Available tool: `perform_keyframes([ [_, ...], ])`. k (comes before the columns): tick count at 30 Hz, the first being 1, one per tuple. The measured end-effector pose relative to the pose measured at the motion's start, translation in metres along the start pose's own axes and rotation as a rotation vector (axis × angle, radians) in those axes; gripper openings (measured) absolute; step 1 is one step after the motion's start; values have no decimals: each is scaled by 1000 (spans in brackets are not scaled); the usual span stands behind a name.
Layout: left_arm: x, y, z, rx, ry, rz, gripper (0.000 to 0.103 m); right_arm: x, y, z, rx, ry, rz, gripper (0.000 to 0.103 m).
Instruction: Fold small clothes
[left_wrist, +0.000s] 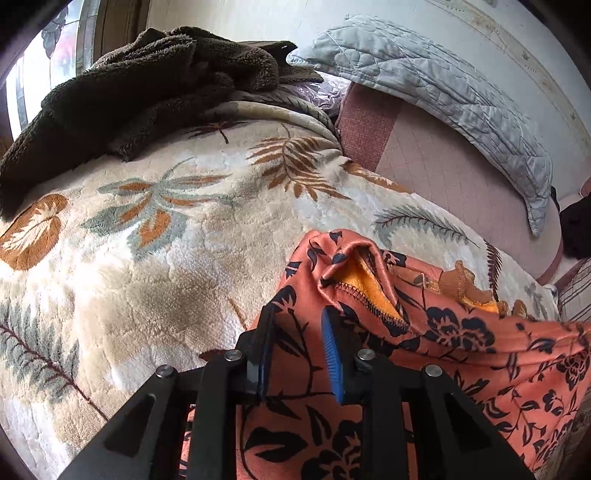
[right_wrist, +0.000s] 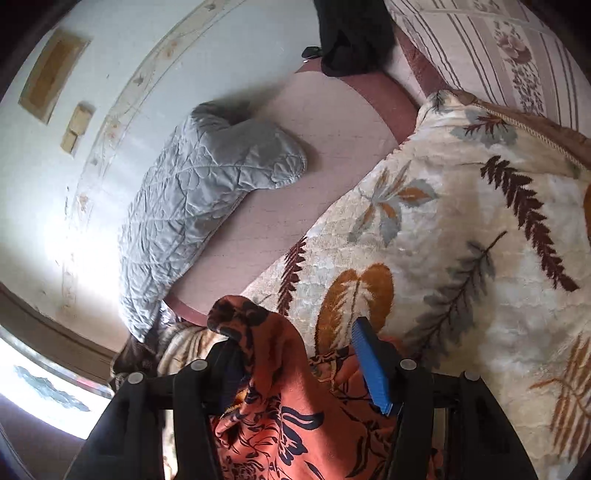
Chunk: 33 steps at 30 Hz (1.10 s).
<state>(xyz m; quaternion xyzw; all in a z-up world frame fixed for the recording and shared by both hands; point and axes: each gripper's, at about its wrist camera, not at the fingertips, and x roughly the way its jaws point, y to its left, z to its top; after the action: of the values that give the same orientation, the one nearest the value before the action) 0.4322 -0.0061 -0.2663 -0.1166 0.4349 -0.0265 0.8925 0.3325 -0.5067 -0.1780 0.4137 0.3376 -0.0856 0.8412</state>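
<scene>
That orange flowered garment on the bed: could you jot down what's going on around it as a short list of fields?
garment: orange flowered garment, rumpled, yellow lining showing
surface: leaf-patterned blanket
left gripper: jaws narrowly apart, cloth between them; grip unclear
right gripper: jaws wide, cloth bunched between them
nearby: brown fleece, grey quilted pillow

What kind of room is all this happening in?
Most likely a bedroom in a home. The work lies on a plush leaf-patterned blanket spread over a bed, a quilted grey pillow leans against the wall, and a window lets daylight in beside it.
</scene>
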Motion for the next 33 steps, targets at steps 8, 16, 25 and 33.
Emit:
perform_keyframes([
  [8, -9, 10, 9, -9, -54, 25, 23, 37, -28, 7, 102, 123, -53, 70],
  [16, -3, 43, 41, -72, -62, -25, 22, 28, -34, -15, -50, 65, -89, 70],
  [25, 16, 15, 43, -18, -8, -122, 72, 43, -70, -46, -83, 60, -147, 68],
  [33, 30, -21, 27, 85, 118, -102, 71, 54, -52, -57, -316, 152, -193, 68],
])
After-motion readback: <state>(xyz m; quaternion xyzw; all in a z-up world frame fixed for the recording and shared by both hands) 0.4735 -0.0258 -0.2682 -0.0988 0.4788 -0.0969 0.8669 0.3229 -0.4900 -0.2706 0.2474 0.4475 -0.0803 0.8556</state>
